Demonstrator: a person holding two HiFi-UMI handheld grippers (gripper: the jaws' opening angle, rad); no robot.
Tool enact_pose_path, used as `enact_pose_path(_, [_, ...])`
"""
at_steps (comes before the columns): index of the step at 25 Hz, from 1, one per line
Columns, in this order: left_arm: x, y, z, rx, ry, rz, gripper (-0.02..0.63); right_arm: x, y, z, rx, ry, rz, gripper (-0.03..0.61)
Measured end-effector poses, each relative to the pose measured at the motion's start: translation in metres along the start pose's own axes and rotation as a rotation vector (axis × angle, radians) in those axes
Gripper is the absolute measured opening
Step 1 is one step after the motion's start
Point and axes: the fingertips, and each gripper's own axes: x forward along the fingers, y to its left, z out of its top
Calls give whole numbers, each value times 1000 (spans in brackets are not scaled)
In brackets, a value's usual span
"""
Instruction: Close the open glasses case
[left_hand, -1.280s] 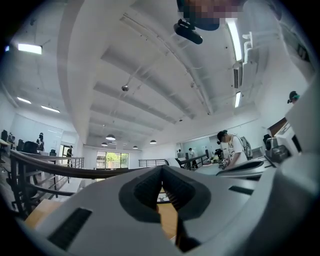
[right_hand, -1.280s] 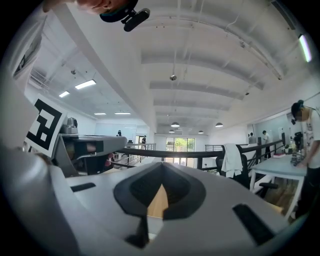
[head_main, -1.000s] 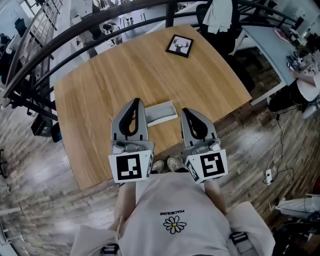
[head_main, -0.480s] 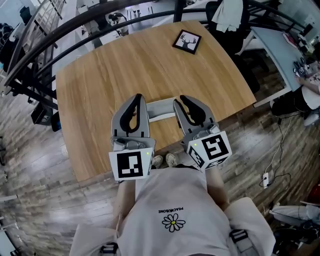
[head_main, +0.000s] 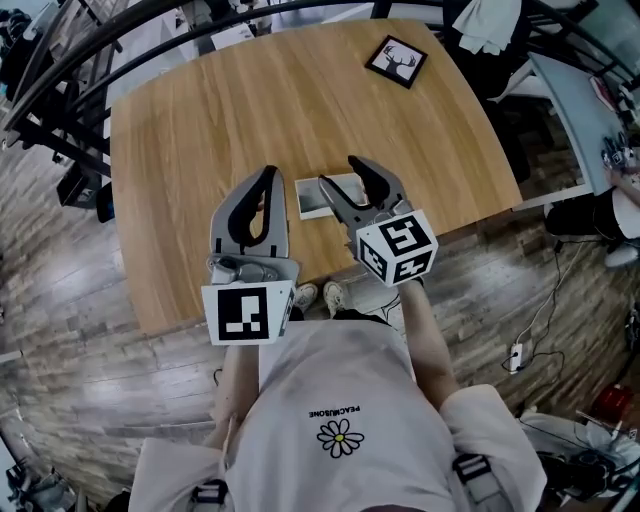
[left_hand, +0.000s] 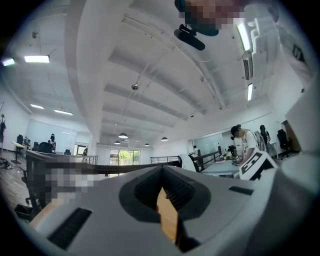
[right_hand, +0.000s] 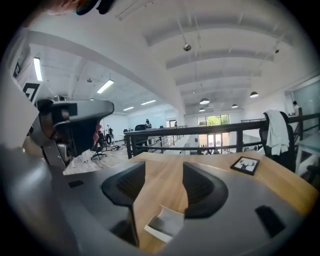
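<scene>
head view: the open glasses case lies on the wooden bench near its front edge, between the two tools, its pale inside facing up and the lid not folded over

right tool: jaws stand well apart, nothing clamped between them. it is angled toward the left tool, and its tips sit over the right end of the case. in the right gripper view the right tool shows a wide gap with bare bench wood between the dark pads; the glasses case shows low in that gap, close to the jaw bases. whether either jaw touches the case cannot be told

left tool: held just left of the case, apart from it. in the left gripper view the left tool has its tips drawn together, leaving only a narrow slit behind them through which bench wood shows; it has hold of nothing

a black picture frame with a deer motif lies at the far right of the bench, well apart from the case
</scene>
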Motion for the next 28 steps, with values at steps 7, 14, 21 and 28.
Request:
enact_pose_path(7, [-5, 12, -19, 27, 33, 23, 18, 41, -23, -71, 42, 162, 1, 227])
enact_pose_path(14, [-2, 15, -30, 32, 57, 4, 18, 59, -41, -131, 81, 287, -32, 229])
enact_pose_path(21, [-1, 11, -35, 5, 73, 1, 17, 62, -62, -152, 128, 344, -73, 230])
enact_pose_path(28, [-6, 11, -46, 20, 102, 0, 18, 63, -65, -156, 142, 361, -67, 230])
